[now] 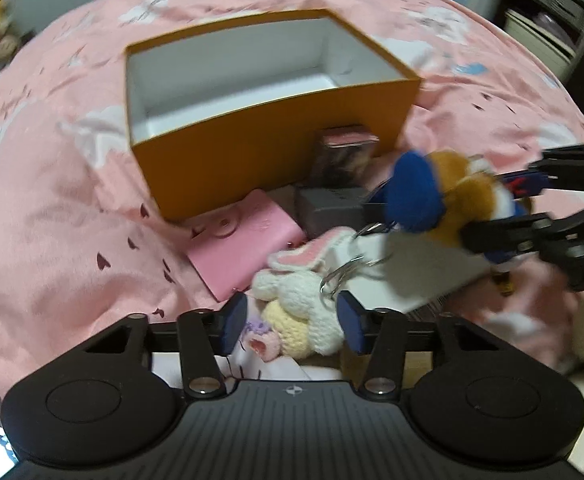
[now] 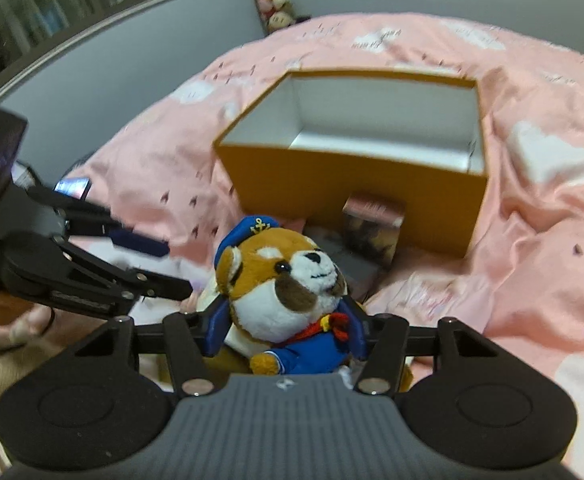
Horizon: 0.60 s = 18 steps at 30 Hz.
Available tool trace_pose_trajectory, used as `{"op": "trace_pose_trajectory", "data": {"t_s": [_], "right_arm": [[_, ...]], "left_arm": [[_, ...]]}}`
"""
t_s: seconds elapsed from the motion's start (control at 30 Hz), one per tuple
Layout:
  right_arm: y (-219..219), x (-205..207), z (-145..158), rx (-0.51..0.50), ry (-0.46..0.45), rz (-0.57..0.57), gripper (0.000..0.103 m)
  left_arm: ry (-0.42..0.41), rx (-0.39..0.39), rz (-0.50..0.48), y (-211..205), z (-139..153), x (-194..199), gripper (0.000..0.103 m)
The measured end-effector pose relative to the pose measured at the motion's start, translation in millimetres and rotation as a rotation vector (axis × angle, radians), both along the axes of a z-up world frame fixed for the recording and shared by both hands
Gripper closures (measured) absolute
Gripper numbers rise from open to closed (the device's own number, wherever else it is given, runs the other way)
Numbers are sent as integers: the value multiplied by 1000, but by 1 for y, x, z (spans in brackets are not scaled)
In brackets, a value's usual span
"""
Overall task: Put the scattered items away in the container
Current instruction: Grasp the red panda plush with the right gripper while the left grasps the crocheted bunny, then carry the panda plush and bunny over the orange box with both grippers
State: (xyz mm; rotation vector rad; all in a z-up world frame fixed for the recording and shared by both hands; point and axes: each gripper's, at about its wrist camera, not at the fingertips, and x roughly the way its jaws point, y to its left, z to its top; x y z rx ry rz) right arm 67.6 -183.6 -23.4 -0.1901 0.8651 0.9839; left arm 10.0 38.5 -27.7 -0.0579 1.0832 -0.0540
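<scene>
While right gripper (image 2: 285,330) clamps the brown sailor-capped plush dog (image 2: 287,280), the open orange cardboard box (image 2: 356,196) lies straight ahead, beyond it; left gripper (image 1: 289,318) spread, empty.

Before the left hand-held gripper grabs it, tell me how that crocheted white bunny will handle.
The crocheted bunny looks soft yarn, so it will probably squash and flop rather than slip. Its metal key ring may dangle and could snag. It seems light. The left hand-held gripper is open around it.
</scene>
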Motion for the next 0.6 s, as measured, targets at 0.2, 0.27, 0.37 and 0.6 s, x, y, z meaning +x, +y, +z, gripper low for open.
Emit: {"op": "trace_pose_trajectory", "data": {"t_s": [0.2,0.27,0.37,0.6], "right_arm": [[1,24,8,23,-37,-73,44],[3,29,8,20,-41,-95,43],[6,34,3,12,-40,-112,43],[6,34,-5,14,-9,-111,43]], "left_arm": [[67,-100,61,15,-22,15,53],[83,-155,91,20,-29,19,53],[99,-173,109,20,-39,24,53],[119,-207,113,17,-50,33,62]]}}
